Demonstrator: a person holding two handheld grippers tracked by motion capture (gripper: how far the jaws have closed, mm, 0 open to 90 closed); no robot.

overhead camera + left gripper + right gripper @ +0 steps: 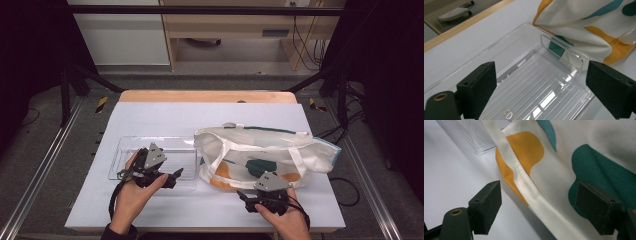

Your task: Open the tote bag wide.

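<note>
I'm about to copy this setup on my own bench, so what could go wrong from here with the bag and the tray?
The tote bag lies against the clear tray, so pulling one may drag the other. The right gripper is open around the bag's strap; closing there may catch the strap alone, letting the limp bag sag. The left gripper hovers open over the tray, whose smooth, see-through wall could slip from the fingers.

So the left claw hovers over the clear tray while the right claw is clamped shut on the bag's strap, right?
Not quite. The right claw is open: in the right gripper view its jaws stand apart on either side of the bag's strap, not clamped on it. The left claw does hover over the clear tray.
</note>
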